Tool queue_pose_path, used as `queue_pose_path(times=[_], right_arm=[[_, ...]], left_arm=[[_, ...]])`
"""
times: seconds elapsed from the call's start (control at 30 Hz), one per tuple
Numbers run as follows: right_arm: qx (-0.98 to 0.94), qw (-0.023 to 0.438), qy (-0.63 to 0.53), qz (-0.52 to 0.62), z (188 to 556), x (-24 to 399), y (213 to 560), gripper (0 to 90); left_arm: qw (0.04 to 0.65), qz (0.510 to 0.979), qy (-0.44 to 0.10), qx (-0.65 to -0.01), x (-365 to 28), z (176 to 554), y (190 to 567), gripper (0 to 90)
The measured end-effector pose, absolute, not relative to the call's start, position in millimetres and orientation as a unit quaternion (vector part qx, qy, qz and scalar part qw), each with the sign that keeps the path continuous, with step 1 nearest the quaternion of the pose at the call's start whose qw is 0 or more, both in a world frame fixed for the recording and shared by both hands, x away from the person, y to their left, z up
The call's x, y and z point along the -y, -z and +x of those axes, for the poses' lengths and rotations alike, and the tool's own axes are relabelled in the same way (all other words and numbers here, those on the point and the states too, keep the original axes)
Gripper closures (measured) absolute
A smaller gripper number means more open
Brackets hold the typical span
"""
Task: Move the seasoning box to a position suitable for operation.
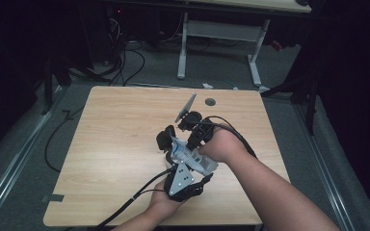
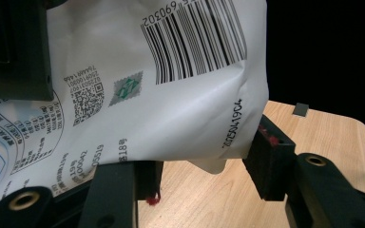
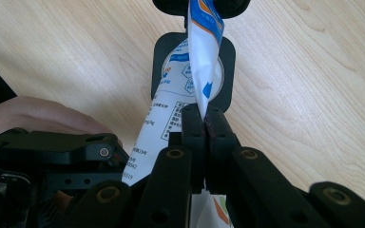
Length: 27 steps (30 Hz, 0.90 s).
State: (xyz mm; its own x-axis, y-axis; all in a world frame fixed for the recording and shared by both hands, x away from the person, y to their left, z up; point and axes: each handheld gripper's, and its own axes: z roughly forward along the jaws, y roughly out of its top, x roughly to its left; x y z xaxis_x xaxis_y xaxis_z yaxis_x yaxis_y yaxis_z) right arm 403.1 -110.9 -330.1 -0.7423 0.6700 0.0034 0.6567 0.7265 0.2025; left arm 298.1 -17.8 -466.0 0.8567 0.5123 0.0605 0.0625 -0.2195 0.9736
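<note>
You hold a white bag (image 1: 189,156) with both claws, a bit right of the middle of the table (image 1: 111,139), above the wood; in the high view the bag sits between your two hands.

Your left claw (image 1: 173,159) comes in from 6 o'clock; its jaws stand apart with the bag's fat bottom part between them; in the left gripper view the bag (image 2: 171,95) fills the top from 9 to 1 o'clock, with a bar code at 12 o'clock and small print at 9 o'clock; the pad at 4 o'clock touches the bag's edge, and the jaw at 7 o'clock sits under the bag, so the claw pinches the bag.

Your right claw (image 1: 192,137) comes in from 4 o'clock; in the right gripper view its two jaws are pressed close together at the middle, pinching a thin edge of the bag (image 3: 204,61); the bag runs up to 12 o'clock, with blue and orange print; your left hand (image 3: 33,116) shows at 9 o'clock.
</note>
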Motion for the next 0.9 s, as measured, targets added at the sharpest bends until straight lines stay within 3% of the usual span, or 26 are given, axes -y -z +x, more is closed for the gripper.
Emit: queue_pose_path(times=[0.9], right_arm=[[-0.929,0.033,-0.098,0.354,403.2,111.5,337.6,89.1]], left_arm=[[0.59,0.762,-0.188,-0.187,15.5,295.8,474.9,53.2]])
